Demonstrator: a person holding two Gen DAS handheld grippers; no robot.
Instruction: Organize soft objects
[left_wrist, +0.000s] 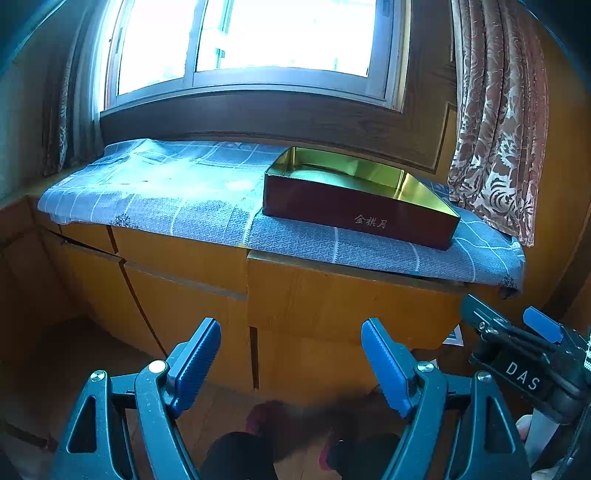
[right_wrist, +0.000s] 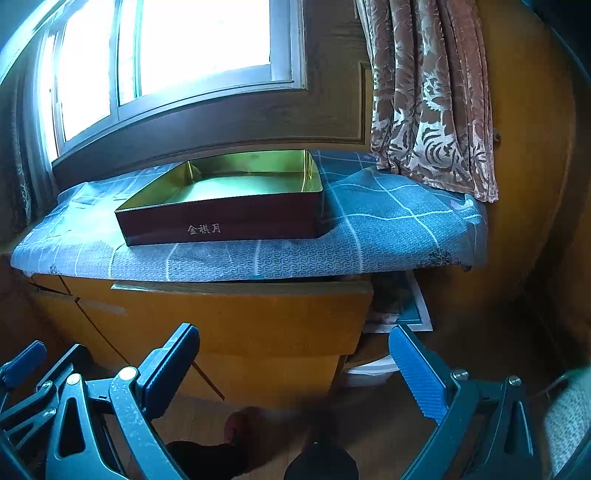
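You are holding the left gripper (left_wrist: 291, 363) and right gripper (right_wrist: 295, 369) low before the cabinet (left_wrist: 332, 306), both jaws spread empty, aiming toward the tin (right_wrist: 221, 218).

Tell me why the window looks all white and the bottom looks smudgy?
In both wrist views the window is blown out by daylight, so nothing outside shows; the gold inside of the tin box catches that glare. In the left wrist view, the dark shape by the floor is blurred.
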